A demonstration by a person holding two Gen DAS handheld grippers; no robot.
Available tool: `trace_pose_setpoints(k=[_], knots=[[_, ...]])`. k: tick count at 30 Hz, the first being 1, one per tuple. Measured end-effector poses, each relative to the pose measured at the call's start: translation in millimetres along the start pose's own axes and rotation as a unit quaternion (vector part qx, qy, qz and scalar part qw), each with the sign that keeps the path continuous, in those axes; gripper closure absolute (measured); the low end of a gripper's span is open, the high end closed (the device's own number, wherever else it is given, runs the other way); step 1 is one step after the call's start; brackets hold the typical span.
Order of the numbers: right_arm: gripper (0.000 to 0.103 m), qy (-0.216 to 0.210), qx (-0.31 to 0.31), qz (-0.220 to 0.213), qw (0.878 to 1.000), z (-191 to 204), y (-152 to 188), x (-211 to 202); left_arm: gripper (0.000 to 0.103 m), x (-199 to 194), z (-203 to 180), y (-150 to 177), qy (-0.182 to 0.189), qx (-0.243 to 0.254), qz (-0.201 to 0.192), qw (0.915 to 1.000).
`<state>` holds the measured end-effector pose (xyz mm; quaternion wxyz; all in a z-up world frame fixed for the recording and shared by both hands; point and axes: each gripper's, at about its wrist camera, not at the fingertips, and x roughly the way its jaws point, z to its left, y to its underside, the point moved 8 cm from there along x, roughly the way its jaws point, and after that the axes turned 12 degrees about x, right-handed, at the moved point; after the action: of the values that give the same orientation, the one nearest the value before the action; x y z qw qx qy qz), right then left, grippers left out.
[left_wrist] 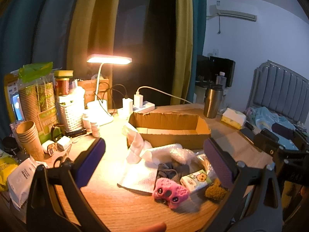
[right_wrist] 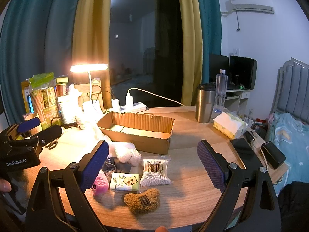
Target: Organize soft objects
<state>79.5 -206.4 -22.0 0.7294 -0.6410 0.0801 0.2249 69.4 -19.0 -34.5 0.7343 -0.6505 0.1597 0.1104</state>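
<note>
An open cardboard box (left_wrist: 170, 129) (right_wrist: 139, 129) sits mid-table. In front of it lie a pink plush (left_wrist: 171, 192) (right_wrist: 100, 183), a tissue pack (left_wrist: 195, 180) (right_wrist: 125, 182), a brown fuzzy pouch (right_wrist: 142, 200) (left_wrist: 215, 191), a cotton swab bag (right_wrist: 156, 172), a grey cloth (left_wrist: 171, 170) (right_wrist: 114, 165) and white bubble wrap (left_wrist: 168, 152) (right_wrist: 126, 153). My left gripper (left_wrist: 154, 164) is open and empty above the pile; it also shows in the right wrist view (right_wrist: 29, 133). My right gripper (right_wrist: 152, 166) is open and empty over the swabs and pouch.
A lit desk lamp (left_wrist: 109, 60), paper cups (left_wrist: 30, 141), a wicker basket (left_wrist: 70, 112) and a power strip (left_wrist: 139, 104) crowd the back left. A steel tumbler (right_wrist: 204, 103), tissue box (right_wrist: 229, 125) and phone (right_wrist: 241, 147) stand right. A bed (right_wrist: 289, 135) lies beyond.
</note>
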Motion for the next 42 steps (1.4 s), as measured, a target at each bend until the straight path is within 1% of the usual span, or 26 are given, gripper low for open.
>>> trace_pose_setpoints(k=[24, 29, 36, 42], knots=[[0.008, -0.001, -0.001, 0.003, 1.0, 1, 4, 1, 0.001, 1, -2, 2, 0.001, 0.003, 0.0, 1.0], [0.008, 0.002, 0.001, 0.006, 1.0, -1, 12, 3, 0.001, 1, -3, 5, 0.001, 0.003, 0.002, 1.0], [0.008, 0.016, 0.008, 0.03, 0.999, -15, 25, 14, 0.001, 11, -8, 18, 0.008, 0.007, 0.02, 0.9998], [0.008, 0.018, 0.01, 0.053, 0.998, -22, 37, 24, 0.001, 24, -10, 32, 0.014, 0.01, 0.044, 0.9989]])
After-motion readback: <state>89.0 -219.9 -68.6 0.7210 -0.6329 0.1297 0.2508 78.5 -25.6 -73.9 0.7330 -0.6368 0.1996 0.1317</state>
